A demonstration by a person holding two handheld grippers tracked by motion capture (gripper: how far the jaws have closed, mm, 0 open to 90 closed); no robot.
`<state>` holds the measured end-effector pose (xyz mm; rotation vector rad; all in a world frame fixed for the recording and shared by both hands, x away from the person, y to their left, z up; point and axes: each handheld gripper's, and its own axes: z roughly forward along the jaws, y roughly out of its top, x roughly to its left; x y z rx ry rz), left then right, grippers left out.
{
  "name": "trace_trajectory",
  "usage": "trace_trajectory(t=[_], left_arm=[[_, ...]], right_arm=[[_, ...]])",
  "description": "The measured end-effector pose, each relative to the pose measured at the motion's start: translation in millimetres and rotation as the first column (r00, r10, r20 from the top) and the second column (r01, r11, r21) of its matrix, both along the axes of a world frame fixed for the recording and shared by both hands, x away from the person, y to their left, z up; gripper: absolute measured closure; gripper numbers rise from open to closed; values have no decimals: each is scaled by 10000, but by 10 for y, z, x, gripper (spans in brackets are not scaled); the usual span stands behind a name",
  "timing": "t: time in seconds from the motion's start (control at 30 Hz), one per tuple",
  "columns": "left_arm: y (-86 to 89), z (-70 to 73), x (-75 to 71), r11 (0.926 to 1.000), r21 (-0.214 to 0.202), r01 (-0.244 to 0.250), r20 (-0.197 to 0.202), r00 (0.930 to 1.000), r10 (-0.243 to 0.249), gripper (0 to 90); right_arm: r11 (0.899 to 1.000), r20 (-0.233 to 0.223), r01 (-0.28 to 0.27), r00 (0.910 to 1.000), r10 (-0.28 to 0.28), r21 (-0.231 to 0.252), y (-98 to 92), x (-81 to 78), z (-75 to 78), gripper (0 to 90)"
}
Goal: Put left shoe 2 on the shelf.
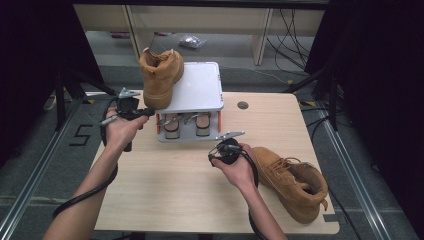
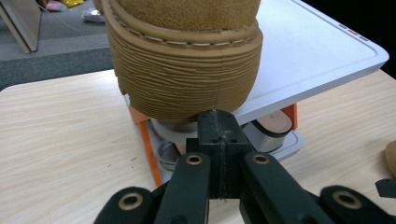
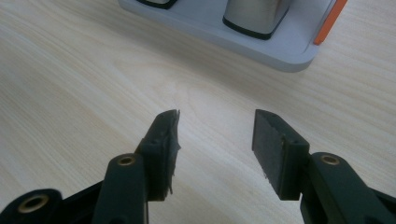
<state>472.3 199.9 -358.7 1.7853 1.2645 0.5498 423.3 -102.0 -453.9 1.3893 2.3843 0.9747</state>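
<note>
Left gripper point(image 2: 219, 135), jaws pressed together and empty, nudges the boot point(image 1: 160, 77) at the rack's point(image 1: 200, 90) left edge to seat it; right gripper point(image 3: 217, 135) waits apart beside the second boot point(image 1: 292, 180) near the desk's right edge.

lab test bay, black curtains point(image 1: 30, 75), loose cables point(image 1: 295, 30), aluminium floor rails point(image 1: 350, 165)

Two bare forearms, each hand carrying black tongs

The left tongs point(image 1: 131, 111) and right tongs point(image 1: 226, 150) are matt black, each topped by a grey three-cornered plate and trailing a thick black cable that loops back along the forearm. Seen close, the jaw links carry brass-coloured rivets, and the flat black pads point(image 3: 273, 144) have small screw holes. No sleeves are worn.
</note>
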Motion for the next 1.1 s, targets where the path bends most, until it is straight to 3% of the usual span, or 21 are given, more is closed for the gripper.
trace_trajectory(t=[0.1,0.27,0.4,0.43,0.7,0.77,0.83,0.87,0.9,1.1], left_arm=[[-55,-1,22,10000,-63,10,-7,10000,-10,900],[-99,-21,49,9998,-32,174,-55,9998,-174,899],[-106,-73,63,9998,16,199,-215,9996,-198,899],[-105,-89,64,9996,-167,217,-179,9996,-220,899],[-101,-89,56,9996,-51,263,-100,9996,-263,897],[-96,-101,55,9993,-122,348,-20,9994,-348,891],[-103,-103,36,9991,-150,391,38,9992,-390,848],[-100,-95,21,9992,-45,392,104,9992,-392,828],[-99,-84,4,9995,-92,311,309,9990,-308,811],[-34,19,-112,9992,-241,306,856,9959,-284,718]], right_arm=[[9997,237,-191,9995,194,-117,-10,13,-1,513],[10000,25,17,10000,-17,0,-7,-4,15,512],[10000,103,-52,9999,53,-33,-24,-8,30,509],[9999,124,-92,9999,92,-47,-29,-10,35,509],[10000,277,-50,9996,53,-74,-42,-9,65,504],[9999,1,94,10000,-94,47,-32,-25,82,503],[10000,290,-7,9996,9,-87,-49,-7,83,501],[10000,112,48,9999,-47,-25,-49,-15,95,501],[9998,366,-108,9993,114,-168,-70,2,97,501],[9995,421,-41,9991,54,-308,-130,28,162,496]])
